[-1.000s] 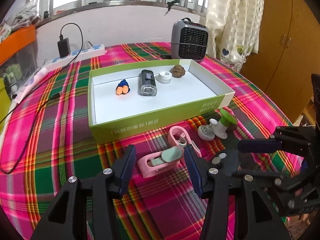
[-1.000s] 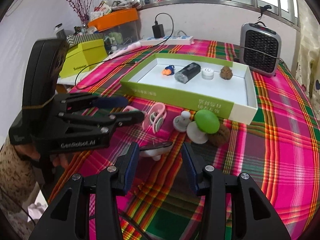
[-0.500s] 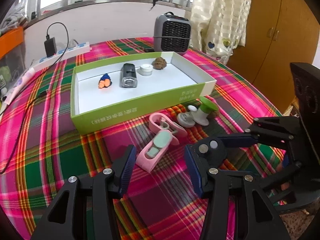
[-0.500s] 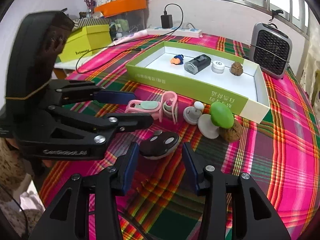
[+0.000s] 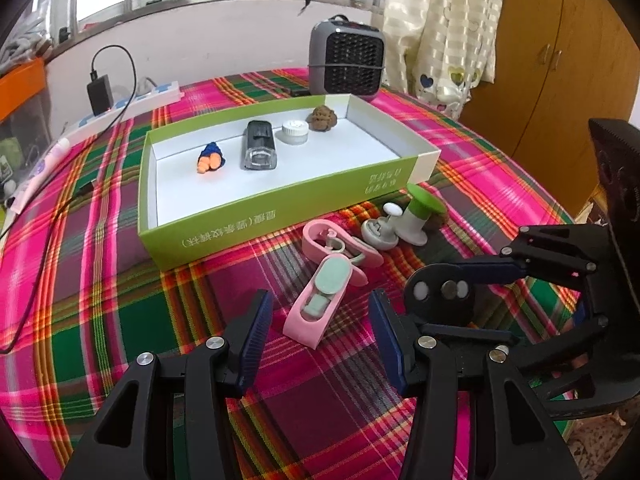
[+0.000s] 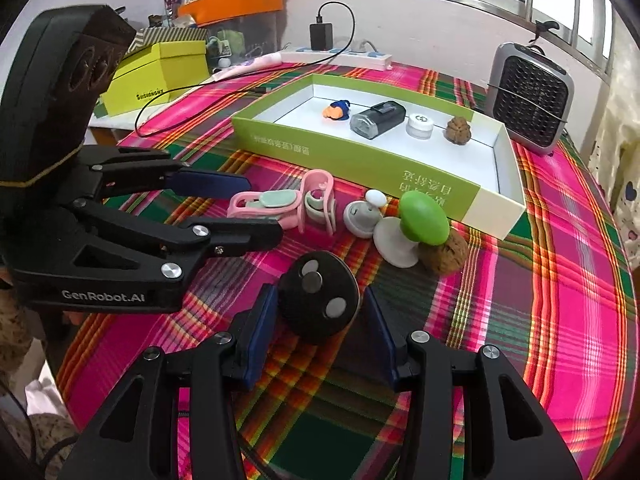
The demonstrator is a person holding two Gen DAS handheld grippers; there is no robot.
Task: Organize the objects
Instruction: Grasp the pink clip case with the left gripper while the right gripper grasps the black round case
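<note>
My right gripper (image 6: 320, 312) is shut on a black round remote (image 6: 318, 298) with silver buttons and holds it above the plaid cloth; it also shows in the left wrist view (image 5: 440, 294). My left gripper (image 5: 318, 320) is open, its jaws either side of a pink clip case (image 5: 320, 300) lying on the cloth. A second pink clip (image 5: 336, 242), a grey-white knob (image 5: 380, 230), a green mushroom toy (image 5: 420, 208) and a walnut (image 6: 444, 254) lie in front of the green-walled box (image 5: 248, 220). The box holds an orange-blue toy (image 5: 210, 160), a black device (image 5: 259, 150), a white jar (image 5: 295, 132) and a walnut (image 5: 322, 118).
A grey heater (image 5: 346, 62) stands behind the box. A power strip with a charger and cable (image 5: 108, 96) lies at the back left. A yellow-green box (image 6: 160, 76) and an orange bin (image 6: 236, 4) stand off the table's left. A wooden wardrobe (image 5: 560, 60) is at right.
My right gripper has closed on the black remote and lifted it off the cloth. My left gripper has drawn back a little; the pink case is farther ahead between its open jaws.
</note>
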